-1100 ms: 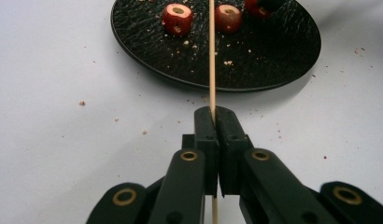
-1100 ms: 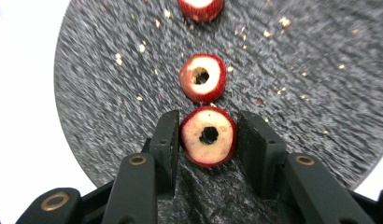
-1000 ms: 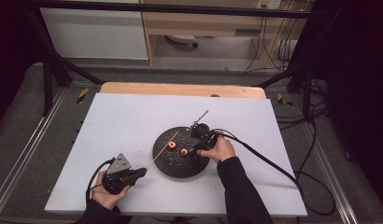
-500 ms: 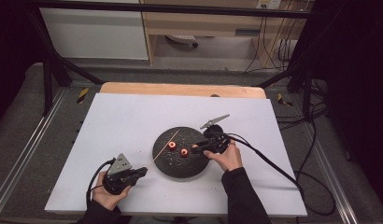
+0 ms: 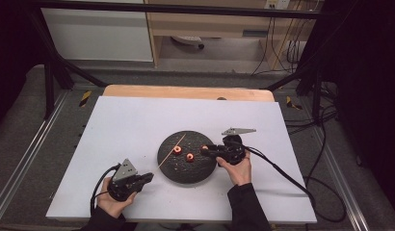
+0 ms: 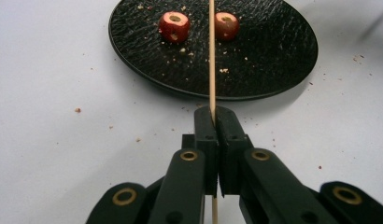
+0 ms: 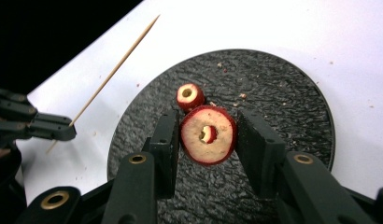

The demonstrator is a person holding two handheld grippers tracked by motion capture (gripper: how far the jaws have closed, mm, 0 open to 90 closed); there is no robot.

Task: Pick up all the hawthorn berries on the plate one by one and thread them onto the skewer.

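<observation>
Evidently mid-threading: left gripper [image 6: 213, 122] clamps the skewer [image 6: 211, 56], right gripper [image 7: 208, 135] pinches a cored fruit slice [image 7: 209, 135], whose hole must next meet the skewer tip

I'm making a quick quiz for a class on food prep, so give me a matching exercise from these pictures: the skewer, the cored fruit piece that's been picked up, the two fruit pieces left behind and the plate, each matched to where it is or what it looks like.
Things:
1. wooden skewer
2. largest cored red fruit piece
3. two smaller cored fruit pieces
4. black plate

Places or states:
A. lying on the plate
B. clamped in the left gripper, reaching out over the plate
C. resting on the white table, strewn with crumbs
D. held between the jaws of the right gripper

Pairs: 1-B, 2-D, 3-A, 4-C
</observation>
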